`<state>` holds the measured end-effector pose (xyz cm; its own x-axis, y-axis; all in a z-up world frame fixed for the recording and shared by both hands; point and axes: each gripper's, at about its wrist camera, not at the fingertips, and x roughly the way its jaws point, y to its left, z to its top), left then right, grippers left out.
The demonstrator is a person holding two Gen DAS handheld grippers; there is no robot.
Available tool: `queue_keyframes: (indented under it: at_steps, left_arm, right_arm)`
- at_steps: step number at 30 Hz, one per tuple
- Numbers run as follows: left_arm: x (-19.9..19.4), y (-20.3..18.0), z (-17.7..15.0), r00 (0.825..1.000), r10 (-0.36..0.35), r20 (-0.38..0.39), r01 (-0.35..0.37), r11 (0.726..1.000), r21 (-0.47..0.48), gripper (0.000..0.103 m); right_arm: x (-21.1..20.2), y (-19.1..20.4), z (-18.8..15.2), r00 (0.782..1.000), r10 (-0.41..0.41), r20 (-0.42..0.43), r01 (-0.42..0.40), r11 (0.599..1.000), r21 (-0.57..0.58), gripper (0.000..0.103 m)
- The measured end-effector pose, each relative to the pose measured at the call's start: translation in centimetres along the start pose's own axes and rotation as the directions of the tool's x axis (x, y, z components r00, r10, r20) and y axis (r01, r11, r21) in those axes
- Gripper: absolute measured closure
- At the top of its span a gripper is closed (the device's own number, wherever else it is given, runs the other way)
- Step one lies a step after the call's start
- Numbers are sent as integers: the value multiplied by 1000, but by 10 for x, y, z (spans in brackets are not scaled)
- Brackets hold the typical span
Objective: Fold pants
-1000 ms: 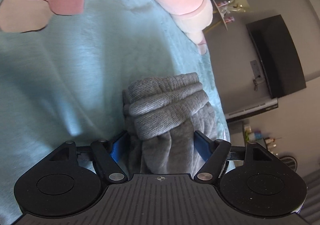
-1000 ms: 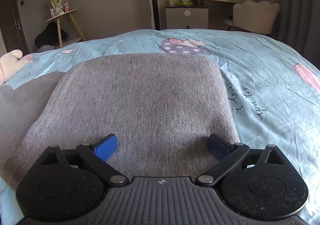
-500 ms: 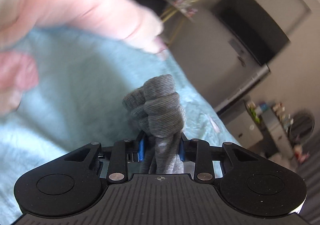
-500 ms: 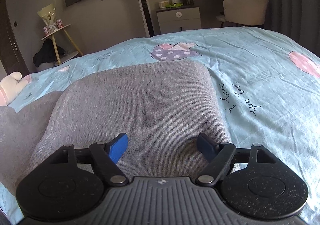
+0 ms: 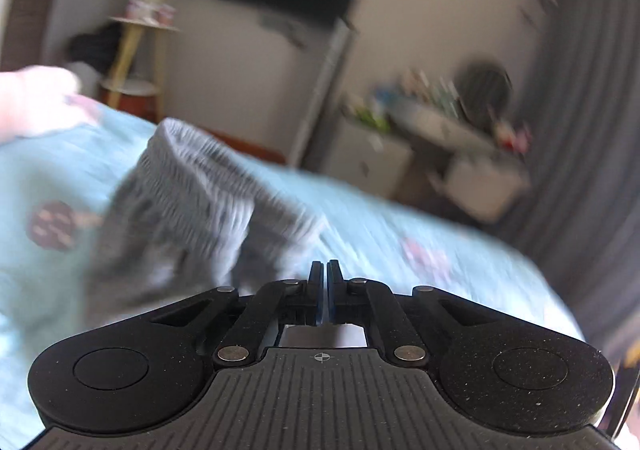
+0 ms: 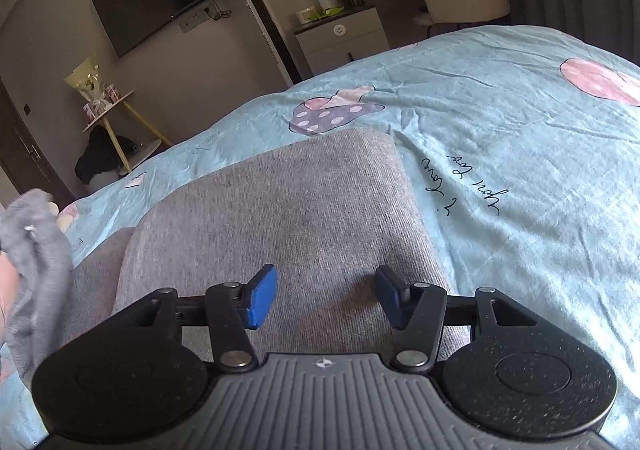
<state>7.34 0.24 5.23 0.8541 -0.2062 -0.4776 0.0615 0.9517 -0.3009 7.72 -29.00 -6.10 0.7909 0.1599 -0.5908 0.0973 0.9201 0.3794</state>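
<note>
- Your left gripper (image 5: 325,270) is clenched: the two fingers stand pressed together with only a thin slit between them.
- No cloth shows between those closed tips in the left wrist view. The ribbed grey cuff end (image 5: 200,186) of the pants hangs blurred just ahead and to the left of them, so you cannot tell from here whether a thin fold is pinched lower down.
- In the right wrist view a bunch of the same grey fabric (image 6: 38,250) is raised at the left edge of the picture, above the bed (image 6: 520,178), with part of a hand (image 6: 8,282) beside it.
- Your right gripper (image 6: 326,300) is released, and its jaws are closing. The blue pads (image 6: 262,302) stand apart over the cloth, not pressing on it.
- The pants (image 6: 288,210) lie flat as a broad grey panel on the light blue bedspread, running from under your right gripper toward the foot edge of the bed.
- Their far edge stops just short of the purple spotted print (image 6: 332,112); their right edge lies beside the handwritten lettering (image 6: 460,190).
- A pink soft toy (image 5: 36,102) rests at the bed's left edge in the left wrist view.
</note>
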Motion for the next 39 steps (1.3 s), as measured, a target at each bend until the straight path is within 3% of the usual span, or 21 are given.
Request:
queue_keyframes:
  at_steps: [2, 4, 6, 8, 10, 12, 17, 20, 22, 24, 28, 31, 33, 35, 37, 39]
  left_arm:
    - [17, -17, -22, 994, 14, -109, -10, 999, 42, 96]
    - [18, -18, -38, 988, 32, -151, -25, 998, 50, 87]
    - [7, -11, -46, 987, 67, -148, -63, 997, 34, 55]
    - [-6, 1, -48, 980, 169, -110, -167, 986, 29, 37]
    - [-16, 14, -43, 953, 289, -87, -288, 957, 15, 24]
    - [-19, 30, -35, 929, 351, -114, -353, 936, 10, 22]
    - [-14, 58, -36, 891, 414, -188, -394, 909, 137, 20]
    - [-5, 86, -37, 895, 316, -316, -333, 943, -2, 20]
    - [2, 100, -44, 860, 322, -395, -369, 928, -48, 24]
    - [7, 109, -50, 852, 282, -440, -352, 932, -84, 32]
    - [-8, 113, -49, 869, 300, -394, -361, 928, -90, 41]
    - [-26, 121, -45, 861, 369, -351, -419, 905, -78, 24]
    - [-36, 124, -43, 845, 424, -325, -465, 884, -56, 23]
    - [-45, 126, -35, 850, 425, -311, -467, 881, -75, 21]
    - [-46, 129, -30, 841, 458, -287, -498, 863, -84, 12]
    - [-48, 130, -29, 835, 474, -279, -511, 856, -75, 12]
  right_arm:
    - [0, -2, -1, 1000, 5, -2, -5, 1000, 1, 48]
    - [-2, -2, -1, 1000, 12, -3, -12, 1000, 0, 48]
    - [-3, -3, -2, 1000, 29, -4, -29, 1000, 3, 48]
    - [-3, -1, -2, 999, 54, -7, -54, 999, 7, 48]
    - [-2, 3, -1, 997, 72, -11, -72, 997, 1, 48]
    - [-1, 10, 0, 996, 89, -14, -89, 996, -22, 48]
    - [-7, 30, 9, 987, 160, -23, -161, 985, -62, 47]
    - [-12, 55, 20, 968, 249, -31, -251, 964, -93, 46]
    - [-6, 75, 25, 958, 284, -50, -288, 950, -123, 36]
    - [7, 95, 28, 943, 319, -96, -330, 936, -126, 35]
    - [45, 131, 27, 894, 395, -213, -415, 908, -58, 34]
    - [66, 156, 22, 885, 388, -259, -417, 906, -68, 34]
    - [77, 169, 19, 877, 393, -276, -428, 901, -77, 34]
    - [89, 179, 18, 873, 390, -294, -426, 902, -71, 34]
    - [104, 186, 18, 868, 388, -311, -424, 904, -54, 34]
    - [120, 191, 19, 863, 380, -333, -410, 912, -23, 31]
